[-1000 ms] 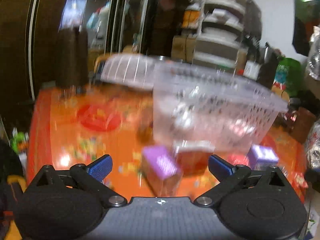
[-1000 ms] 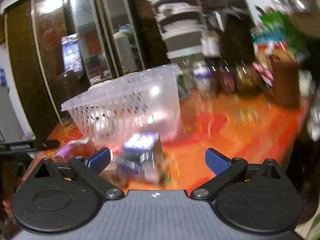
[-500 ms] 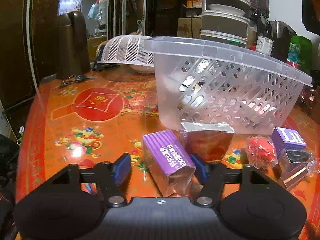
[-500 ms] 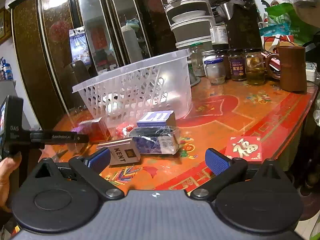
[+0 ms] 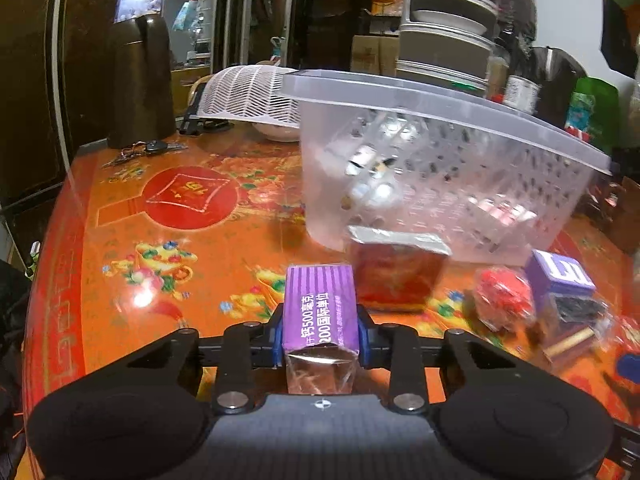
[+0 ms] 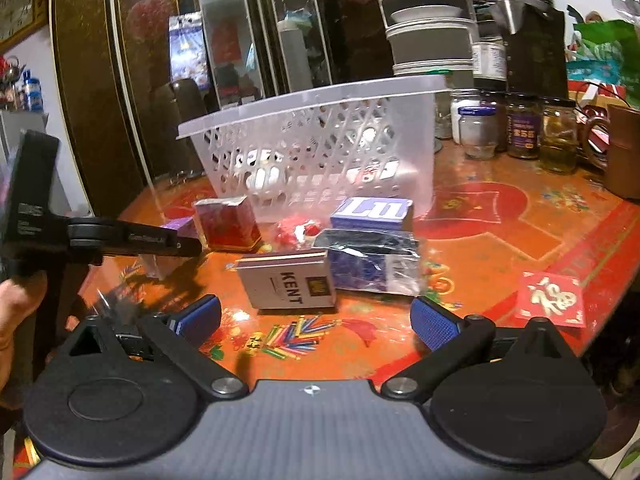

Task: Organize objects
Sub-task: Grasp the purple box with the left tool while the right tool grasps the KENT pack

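Since half a second ago the left gripper (image 5: pixel 319 340) has closed, and its fingers now clamp the purple box (image 5: pixel 320 306), in front of the basket (image 5: pixel 440 168), near the red box (image 5: pixel 394 274). Right gripper (image 6: pixel 316 318) hovers with fingers wide apart before the KENT pack (image 6: pixel 286 282), also in front of the basket.

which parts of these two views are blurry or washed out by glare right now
Left wrist view: the purple box clamped in the left hand-held gripper is sharp, while the basket and the red packet are smeared, and lamp glare spots the orange table. Right wrist view: mostly sharp, the KENT pack legible, edges bent by the fisheye, a glare spot near the right hand-held gripper.
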### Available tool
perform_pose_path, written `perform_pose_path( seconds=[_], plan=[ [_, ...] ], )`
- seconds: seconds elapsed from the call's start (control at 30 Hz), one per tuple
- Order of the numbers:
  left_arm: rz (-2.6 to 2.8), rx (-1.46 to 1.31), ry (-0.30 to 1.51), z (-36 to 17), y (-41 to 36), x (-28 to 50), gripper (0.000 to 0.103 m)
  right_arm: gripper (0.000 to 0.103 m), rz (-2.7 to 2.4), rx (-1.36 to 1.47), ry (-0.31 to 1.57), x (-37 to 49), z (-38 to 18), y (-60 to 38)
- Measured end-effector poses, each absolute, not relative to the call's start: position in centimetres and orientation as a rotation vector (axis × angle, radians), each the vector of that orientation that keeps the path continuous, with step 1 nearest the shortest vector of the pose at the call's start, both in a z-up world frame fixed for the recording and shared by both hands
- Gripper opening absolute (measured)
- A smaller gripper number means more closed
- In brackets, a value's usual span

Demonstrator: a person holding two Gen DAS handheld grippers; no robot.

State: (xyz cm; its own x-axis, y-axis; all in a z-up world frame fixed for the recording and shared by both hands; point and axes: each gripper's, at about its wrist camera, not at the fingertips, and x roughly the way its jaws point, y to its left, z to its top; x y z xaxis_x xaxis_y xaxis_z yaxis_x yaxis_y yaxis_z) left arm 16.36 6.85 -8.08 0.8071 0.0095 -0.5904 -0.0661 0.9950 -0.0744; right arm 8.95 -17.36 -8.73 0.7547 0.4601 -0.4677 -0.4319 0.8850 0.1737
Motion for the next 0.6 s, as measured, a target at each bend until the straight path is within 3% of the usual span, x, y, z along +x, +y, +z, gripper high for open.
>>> perform_pose_path(
  seconds=[0.3, 0.5, 0.6],
  plan=[
    [0.002, -0.116, 0.586, -7.8, 6.6, 14.3, 0.036, 0.103, 0.511, 0.004, 0.553, 10.5, -8.3, -14.7],
    [-0.012, -0.131, 0.584, -7.8, 6.9, 14.4, 0.036, 0.08, 0.502, -0.073, 0.602, 11.6, -8.4, -13.4],
    [-0.022, -0.138, 0.587, -7.9, 6.9, 14.3, 0.036, 0.08, 0.5, -0.078, 0.607, 11.8, -8.3, -13.3]
  ],
)
